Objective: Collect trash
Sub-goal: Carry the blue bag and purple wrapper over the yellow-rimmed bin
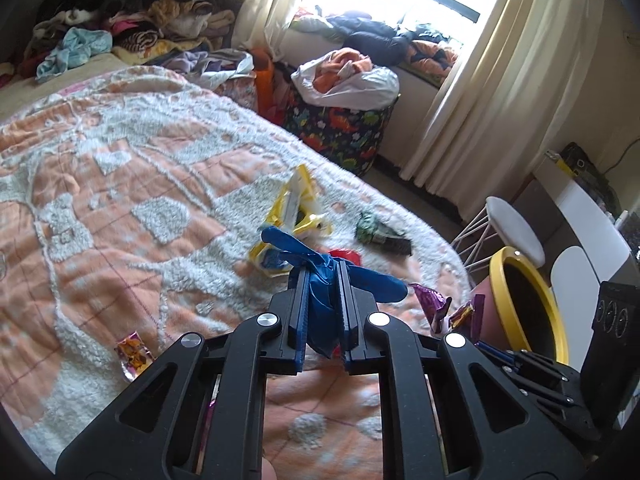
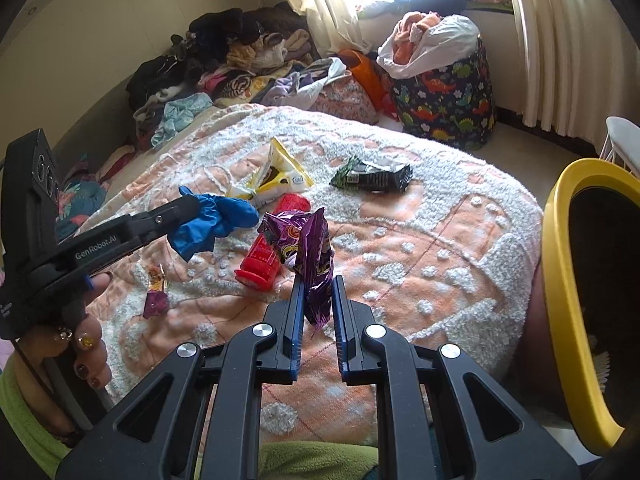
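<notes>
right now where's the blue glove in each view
Left wrist view: the blue glove sits at centre, low in the frame, clamped in the left tool.
Right wrist view: the glove is at left of centre, hanging from the left tool's tip, which reaches in from the left edge.
Shared landmark: the yellow bin, at the right side of both views.

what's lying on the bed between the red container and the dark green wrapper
Only bare blanket shows between the red container and the dark green wrapper in the right wrist view; the held purple wrapper overlaps the container's near side.
</notes>
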### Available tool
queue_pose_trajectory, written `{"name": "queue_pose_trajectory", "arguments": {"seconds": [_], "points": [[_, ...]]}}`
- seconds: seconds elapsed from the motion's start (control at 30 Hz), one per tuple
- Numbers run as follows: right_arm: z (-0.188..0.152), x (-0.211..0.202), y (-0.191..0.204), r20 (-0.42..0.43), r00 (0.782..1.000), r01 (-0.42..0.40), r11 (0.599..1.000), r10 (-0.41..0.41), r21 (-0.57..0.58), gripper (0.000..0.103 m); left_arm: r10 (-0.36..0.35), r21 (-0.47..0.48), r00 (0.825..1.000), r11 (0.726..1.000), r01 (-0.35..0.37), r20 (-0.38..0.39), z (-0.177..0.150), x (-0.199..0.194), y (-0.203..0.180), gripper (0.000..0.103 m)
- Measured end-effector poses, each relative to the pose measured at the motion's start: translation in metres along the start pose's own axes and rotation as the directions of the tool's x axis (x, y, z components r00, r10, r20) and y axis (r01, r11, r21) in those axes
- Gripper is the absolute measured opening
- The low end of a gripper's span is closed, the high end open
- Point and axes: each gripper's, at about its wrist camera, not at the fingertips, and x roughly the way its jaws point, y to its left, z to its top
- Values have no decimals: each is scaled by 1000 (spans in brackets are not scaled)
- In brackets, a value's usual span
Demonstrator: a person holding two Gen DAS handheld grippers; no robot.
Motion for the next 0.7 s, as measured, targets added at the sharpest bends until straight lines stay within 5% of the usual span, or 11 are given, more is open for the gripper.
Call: {"name": "queue_pose_trajectory", "arguments": {"seconds": [0.7], "points": [[13,-50,-32,103,994,24,998,-30,59,13,-62,69,997,996,58,55,11,-25,-43,7]]}}
